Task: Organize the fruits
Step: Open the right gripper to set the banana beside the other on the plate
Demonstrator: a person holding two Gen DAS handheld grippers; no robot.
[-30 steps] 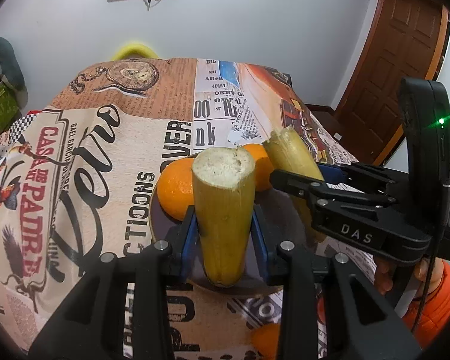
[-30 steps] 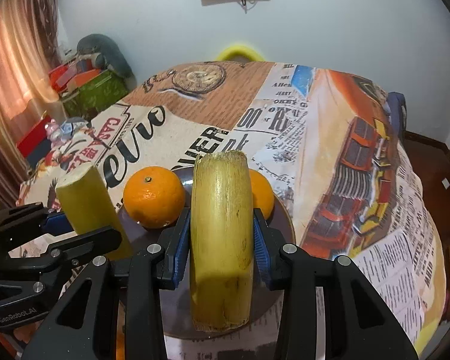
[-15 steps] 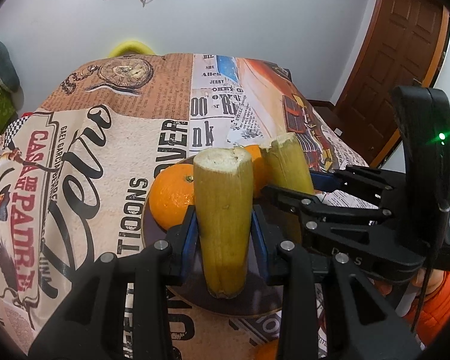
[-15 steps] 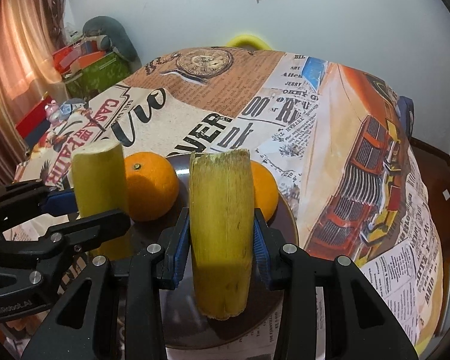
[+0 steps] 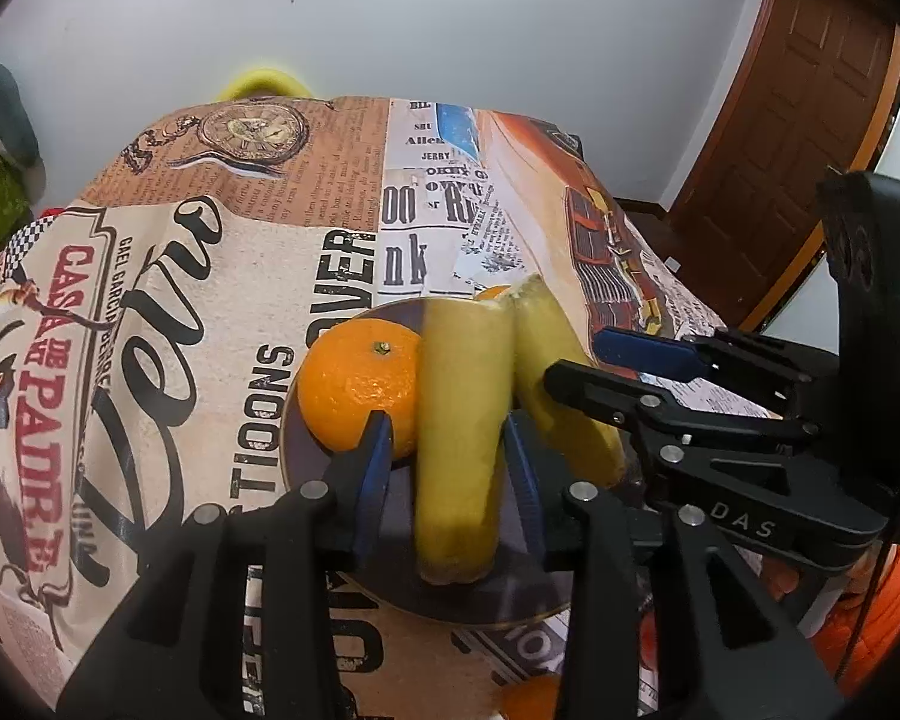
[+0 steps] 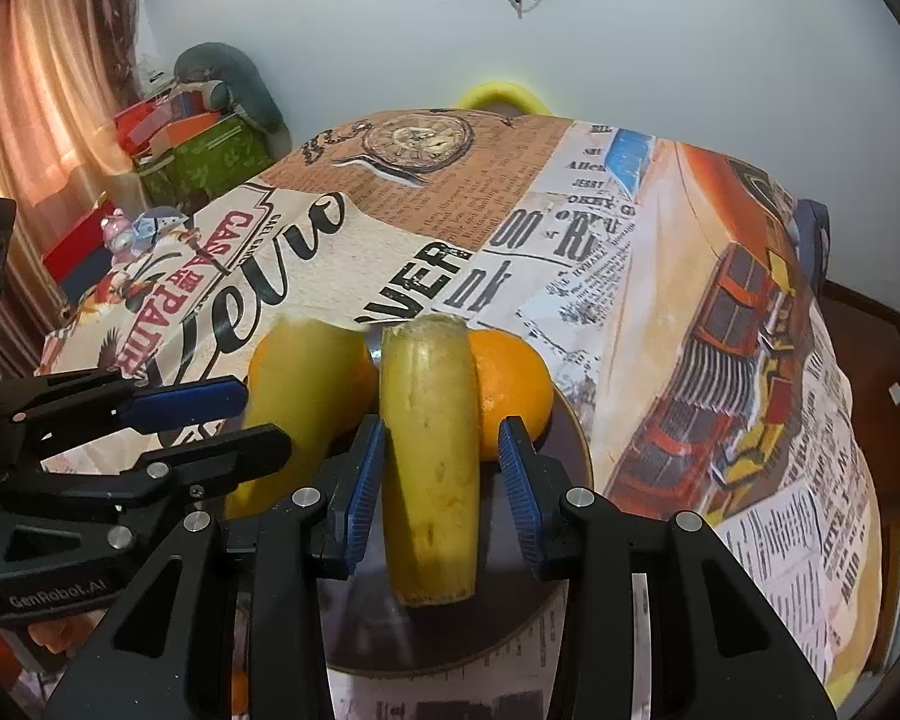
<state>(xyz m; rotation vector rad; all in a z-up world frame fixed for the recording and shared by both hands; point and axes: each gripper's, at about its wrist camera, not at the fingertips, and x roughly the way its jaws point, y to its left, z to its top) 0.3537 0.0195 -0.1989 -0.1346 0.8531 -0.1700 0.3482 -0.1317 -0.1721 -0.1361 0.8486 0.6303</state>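
Observation:
Two yellow-green sugarcane pieces lie side by side on a dark round plate [image 5: 342, 564] beside two oranges. In the left wrist view, my left gripper [image 5: 447, 468] is open, its blue pads clear of the left cane piece [image 5: 459, 438]; an orange [image 5: 360, 387] sits just left of it. The right gripper [image 5: 642, 372] shows at right around the other cane piece [image 5: 561, 396]. In the right wrist view, my right gripper [image 6: 441, 480] is open around the right cane piece [image 6: 429, 456], with an orange [image 6: 513, 393] behind it. The left gripper [image 6: 210, 420] stands by the left cane piece [image 6: 297, 402] on the plate [image 6: 546, 606].
The table wears a printed newspaper-style cloth [image 5: 222, 300]. Another orange [image 5: 531, 699] lies near the table's front edge. A yellow chair back [image 6: 498, 96] stands beyond the far edge. Boxes and clutter [image 6: 198, 144] sit at far left, a wooden door [image 5: 810, 120] at right.
Both grippers lowered the cane pieces onto the plate and opened. The pieces went from upright in the jaws to lying flat side by side.

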